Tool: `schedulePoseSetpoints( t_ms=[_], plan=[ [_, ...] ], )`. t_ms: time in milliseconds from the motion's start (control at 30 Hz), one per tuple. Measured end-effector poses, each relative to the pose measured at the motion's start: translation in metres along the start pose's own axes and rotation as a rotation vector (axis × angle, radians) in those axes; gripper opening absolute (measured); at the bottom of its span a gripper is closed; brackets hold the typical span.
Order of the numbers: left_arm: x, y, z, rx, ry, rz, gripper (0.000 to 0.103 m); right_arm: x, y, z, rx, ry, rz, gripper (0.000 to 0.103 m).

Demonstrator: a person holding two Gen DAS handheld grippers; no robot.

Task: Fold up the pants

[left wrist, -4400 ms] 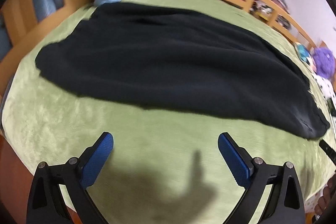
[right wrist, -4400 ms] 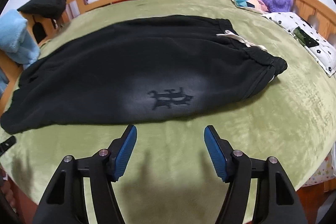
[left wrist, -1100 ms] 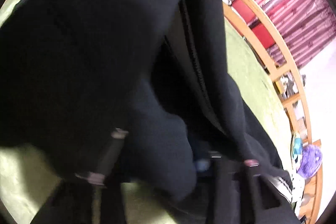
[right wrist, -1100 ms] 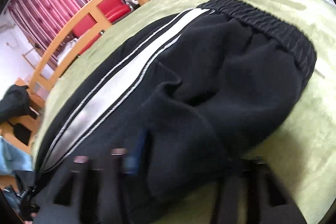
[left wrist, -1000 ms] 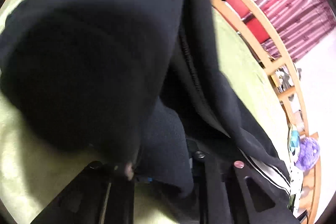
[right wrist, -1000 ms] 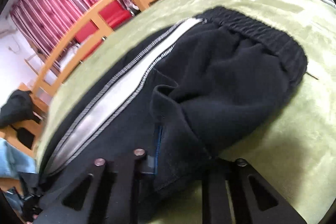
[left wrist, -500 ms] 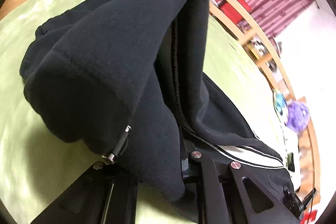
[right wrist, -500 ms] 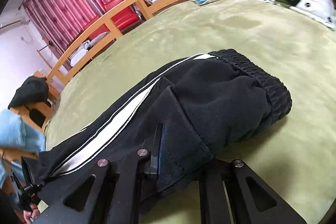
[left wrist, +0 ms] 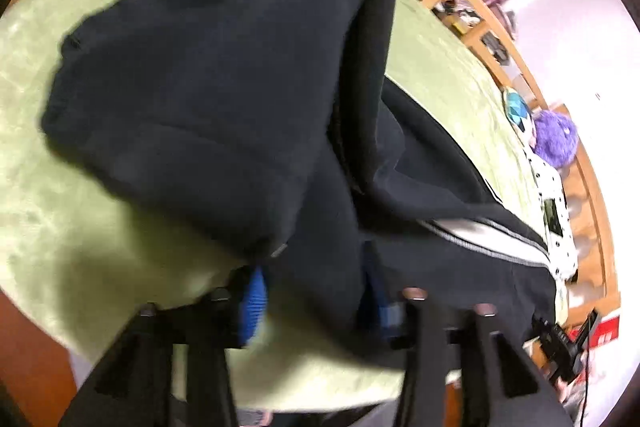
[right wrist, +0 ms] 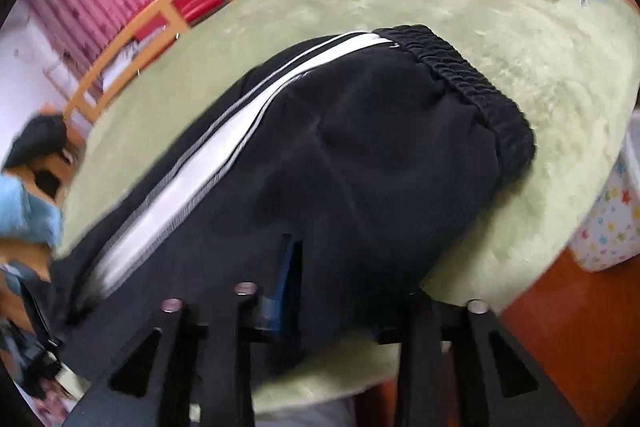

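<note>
Left tongs (left wrist: 316, 295) first: their jaws are opening right now, with a thick fold of the black track pants (left wrist: 208, 99) between the blue pads (left wrist: 254, 301). The cloth looks slack there, so I judge the pads are no longer pressing and this hem end is being let go. The leg end sits doubled over itself just ahead of and to the left of these tongs, heaped on the green blanket (left wrist: 48, 219) of the bed, which fits a lengthwise fold being laid down. To the right of these tongs, the white side stripe (left wrist: 488, 239) runs off toward the far end of the garment.

Over to the right tongs (right wrist: 332, 311): jaws opening here too, black fabric draped between and over them, one blue pad (right wrist: 282, 287) showing through a gap in the cloth. Directly ahead lies the seat of the pants, with the ribbed elastic waistband (right wrist: 468, 87) ahead and to the right. The white stripe slants away ahead and to the left. The pants lie flat here, with their near edge touching the tongs, so both ends appear set down together to keep the fold square.
</note>
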State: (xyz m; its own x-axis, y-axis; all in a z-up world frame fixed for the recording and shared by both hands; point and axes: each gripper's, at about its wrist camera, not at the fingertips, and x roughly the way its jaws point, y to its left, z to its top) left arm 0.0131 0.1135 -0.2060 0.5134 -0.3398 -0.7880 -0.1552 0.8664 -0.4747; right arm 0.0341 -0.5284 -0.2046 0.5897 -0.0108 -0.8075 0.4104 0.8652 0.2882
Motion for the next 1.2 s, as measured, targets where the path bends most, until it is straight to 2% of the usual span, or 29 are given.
schedulePoseSetpoints(
  t_ms=[33,67,167,233,300,433,467,500,567,667,767,900,933,967,1000,1067,1167,1200],
  plan=[
    [-0.013,0.005,-0.003,0.027,-0.021,-0.001,0.056,-0.006,0.005,-0.006,-0.029,-0.014,-0.015,0.044],
    [-0.018,0.008,0.010,0.042,-0.035,-0.003,0.061,-0.013,0.009,-0.011,-0.059,-0.028,-0.028,0.044],
    [-0.053,0.027,0.007,0.053,-0.106,0.030,0.063,-0.034,0.029,-0.021,-0.139,-0.071,-0.076,0.048],
    [-0.056,0.038,0.032,0.035,-0.131,0.048,0.063,-0.043,0.035,-0.022,-0.140,-0.087,-0.092,0.049],
    [-0.072,0.070,0.047,-0.002,-0.177,0.072,0.063,-0.048,0.040,-0.021,-0.124,-0.090,-0.101,0.049],
    [-0.072,0.096,0.075,-0.064,-0.222,0.105,0.063,-0.058,0.047,-0.024,-0.128,-0.104,-0.127,0.049],
    [-0.061,0.092,0.080,-0.076,-0.228,0.105,0.063,-0.061,0.050,-0.025,-0.136,-0.106,-0.133,0.049],
    [-0.057,0.103,0.090,-0.090,-0.229,0.099,0.063,-0.064,0.053,-0.026,-0.147,-0.109,-0.136,0.049],
    [-0.028,0.084,0.092,-0.106,-0.232,0.090,0.063,-0.065,0.060,-0.026,-0.169,-0.108,-0.140,0.049],
    [-0.006,0.101,0.114,-0.127,-0.231,0.096,0.063,-0.066,0.076,-0.025,-0.189,-0.118,-0.154,0.049],
    [0.019,0.117,0.134,-0.182,-0.230,0.132,0.062,-0.064,0.090,-0.025,-0.199,-0.107,-0.162,0.049],
    [0.047,0.129,0.154,-0.231,-0.204,0.125,0.060,-0.059,0.111,-0.028,-0.218,-0.085,-0.187,0.050],
    [0.051,0.127,0.157,-0.226,-0.202,0.139,0.057,-0.056,0.115,-0.027,-0.218,-0.081,-0.185,0.051],
    [0.055,0.124,0.159,-0.211,-0.204,0.155,0.039,-0.052,0.121,-0.027,-0.218,-0.076,-0.180,0.051],
    [0.058,0.121,0.162,-0.181,-0.188,0.136,0.015,-0.048,0.126,-0.027,-0.219,-0.072,-0.176,0.051],
    [0.049,0.121,0.162,-0.179,-0.189,0.102,0.013,-0.038,0.138,-0.026,-0.225,-0.062,-0.159,0.051],
    [0.001,0.130,0.154,-0.170,-0.309,0.149,0.012,-0.026,0.155,-0.029,-0.266,-0.055,-0.142,0.051],
    [-0.010,0.137,0.150,-0.181,-0.312,0.138,0.012,-0.025,0.159,-0.030,-0.278,-0.056,-0.141,0.051]
  ],
)
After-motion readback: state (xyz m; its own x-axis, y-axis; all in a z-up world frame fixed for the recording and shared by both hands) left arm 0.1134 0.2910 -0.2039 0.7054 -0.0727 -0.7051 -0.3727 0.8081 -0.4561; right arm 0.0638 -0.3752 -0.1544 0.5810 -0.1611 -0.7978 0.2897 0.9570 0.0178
